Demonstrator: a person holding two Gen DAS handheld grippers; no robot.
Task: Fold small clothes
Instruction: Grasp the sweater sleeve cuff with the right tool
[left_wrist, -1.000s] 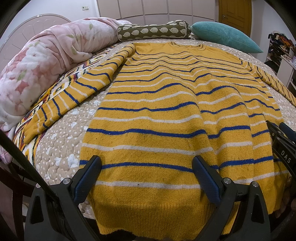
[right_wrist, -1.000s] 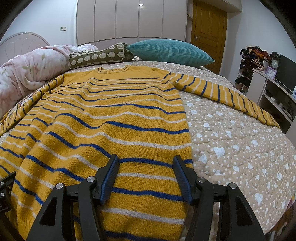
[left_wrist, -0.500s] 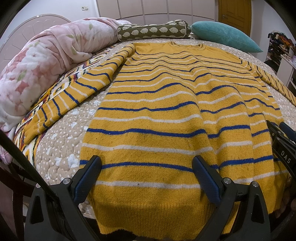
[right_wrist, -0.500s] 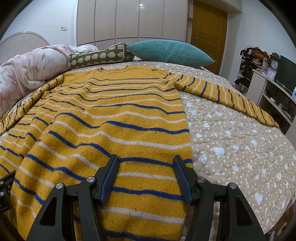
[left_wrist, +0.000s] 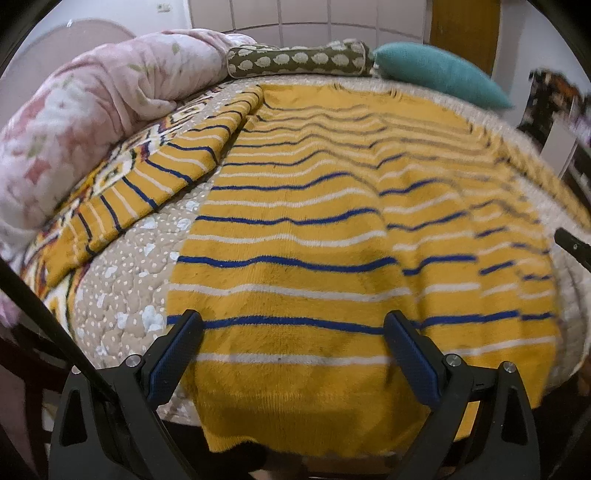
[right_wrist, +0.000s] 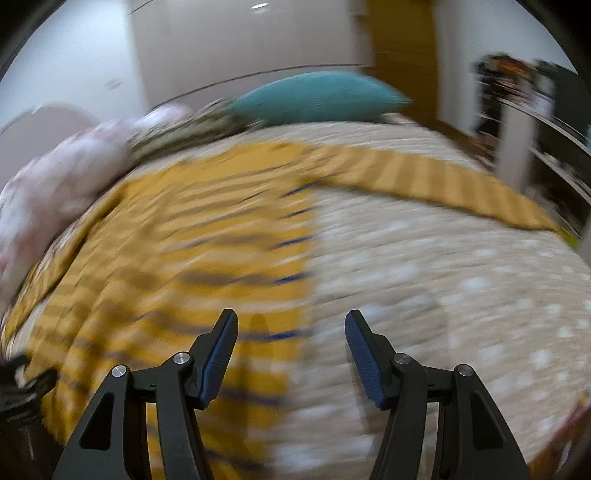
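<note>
A yellow sweater (left_wrist: 332, 229) with blue and white stripes lies spread flat on a bed, on a beige quilt (left_wrist: 122, 288) dotted with white. Its hem is nearest the viewer and hangs slightly over the bed's near edge; its neckline is at twelve o'clock, up by the pillows.

The left gripper (left_wrist: 293, 332) hovers over the hem with its jaws spread wide. The blue pads (left_wrist: 173, 360) stand apart, with sweater fabric showing between them, and nothing is pinched. From this gripper, the sweater body stretches toward twelve o'clock; one sleeve (left_wrist: 155, 192) runs out toward ten o'clock, lying across the quilt and onto a patterned blanket (left_wrist: 122, 162).

The right gripper (right_wrist: 291, 343) also has its jaws spread and holds nothing. Its view is heavily blurred. It sits over the sweater's right side edge: yellow knit lies at nine o'clock of it, bare quilt at three o'clock. The other sleeve (right_wrist: 424, 177) stretches from about twelve toward two o'clock across the quilt.

Open quilt lies to the right of the sweater, wide and bare out to the bed's far side. On the left, a pink floral duvet (left_wrist: 74, 122) is bunched at ten o'clock. At the head of the bed lie an olive patterned bolster (left_wrist: 299, 61) and a teal pillow (left_wrist: 436, 70).
</note>
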